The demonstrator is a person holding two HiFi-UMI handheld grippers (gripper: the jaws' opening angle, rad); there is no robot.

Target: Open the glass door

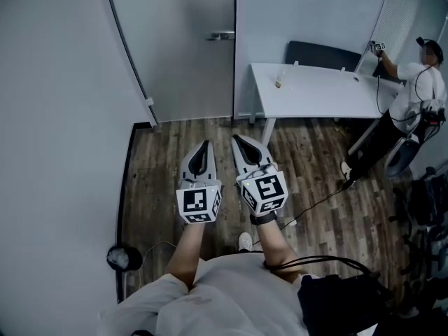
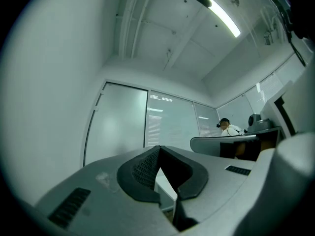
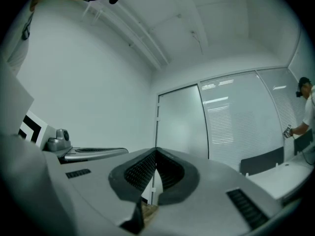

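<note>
Nearest the head camera is the operator's white shirt [image 1: 210, 292], from which both forearms extend forward, one gripper on each. Left gripper [image 1: 205, 145] and right gripper [image 1: 237, 139] are held side by side, close together but apart, over the wood-plank floor [image 1: 168, 152], with both noses directed toward the glass door [image 1: 183, 47]. Each gripper carries a marker cube [image 1: 199, 205] at its rear, above the wrist. In the left gripper view the two dark ribbed pads meet at the tips and nothing is gripped between them; only a small triangular opening remains behind the contact line. The right gripper view shows the same condition: jaws fully closed, tips together, nothing held. Neither gripper touches the door. The door is a frosted panel set between the plain white wall [image 1: 56, 117] on the left and a glazed partition [image 1: 308, 12] on the right, and it appears flush with that partition. Its lever handle [image 1: 220, 36] sits at the door's right edge, next to the partition. To the right, a white desk [image 1: 315, 93] stands against the partition with a dark chair [image 1: 322, 53] behind it. A second person [image 1: 414, 93] in a white top stands at the far end of the desk, well apart from both grippers.
</note>
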